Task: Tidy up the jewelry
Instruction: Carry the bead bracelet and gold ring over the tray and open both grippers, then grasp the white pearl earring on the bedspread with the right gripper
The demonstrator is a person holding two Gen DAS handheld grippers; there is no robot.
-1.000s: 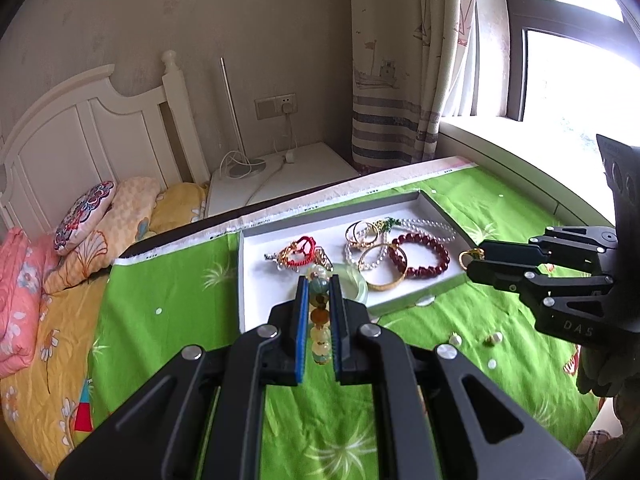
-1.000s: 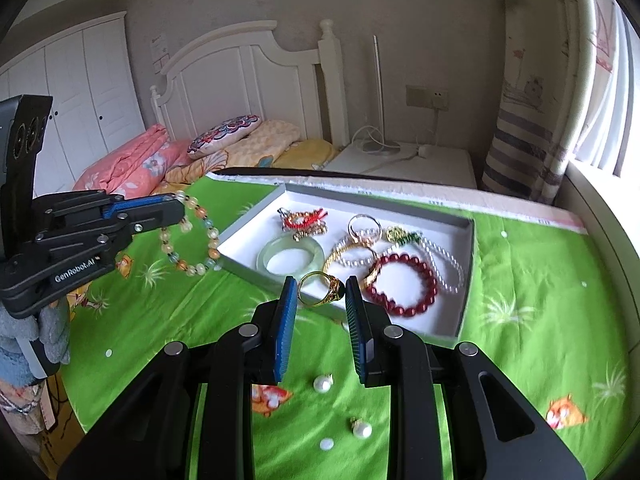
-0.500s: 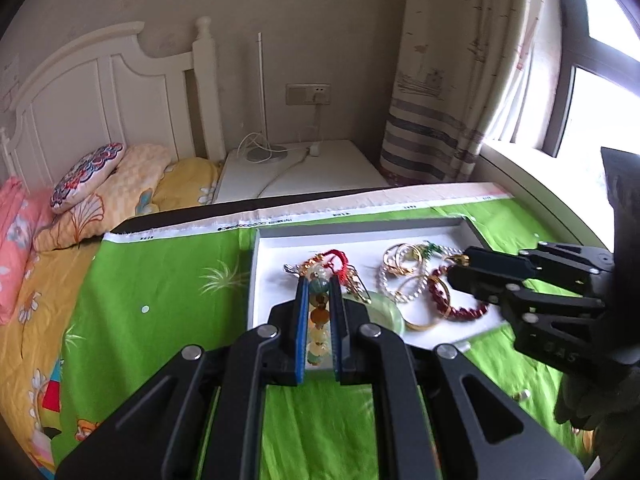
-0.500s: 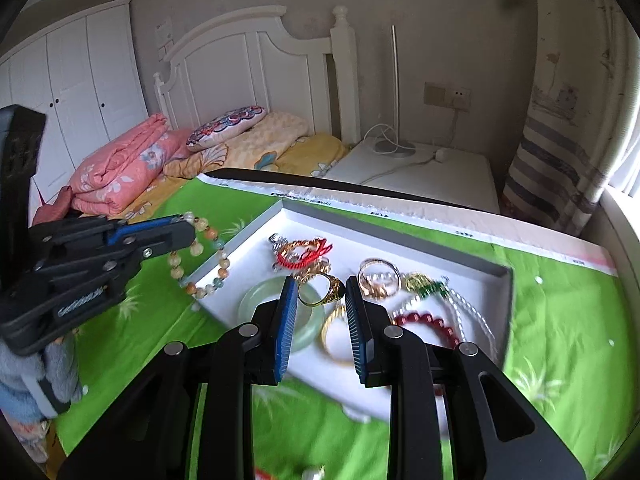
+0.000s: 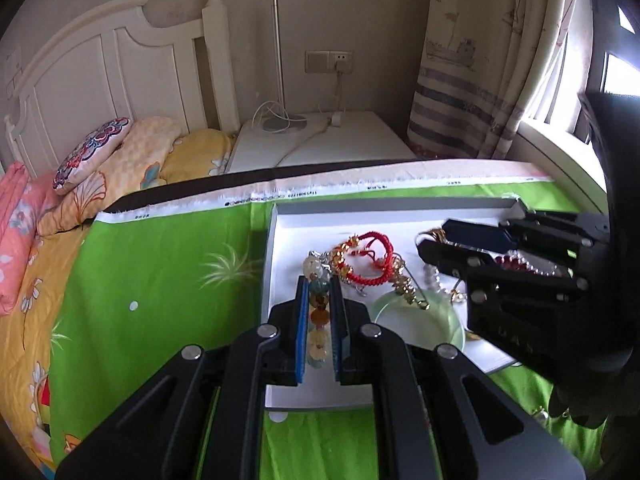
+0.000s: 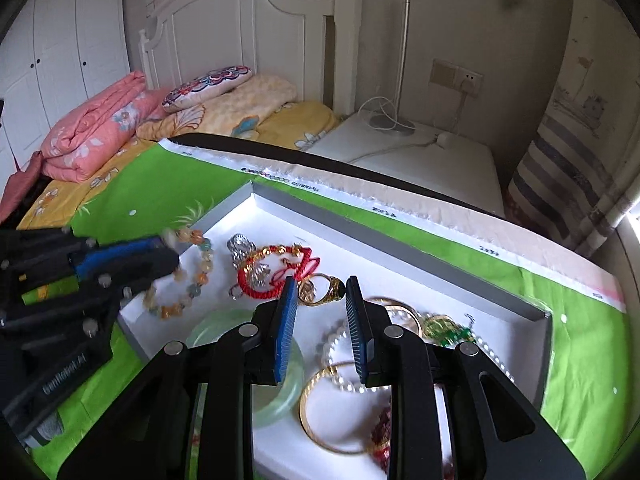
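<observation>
**Both tongs carry jewelry over the tray**

The left tongs (image 5: 319,312) are clamped on a multicoloured bead bracelet (image 6: 188,280), which hangs over the near-left corner of the white jewelry tray (image 6: 400,232) on the green-clothed counter (image 5: 160,272). The right tongs (image 6: 321,304) pinch a gold ring (image 6: 326,288) at their tips, above the tray's middle, beside the red cord bracelet (image 6: 276,272) and jade bangle (image 5: 424,320).

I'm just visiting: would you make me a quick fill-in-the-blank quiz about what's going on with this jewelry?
1. The left gripper holds a ____ bracelet.
2. The gold ring sits between the jaws of the ____ gripper.
3. The white tray rests on a ____ cloth.
4. The pale green bangle lies ____ the tray.

Missing words: beaded; right; green; inside
</observation>
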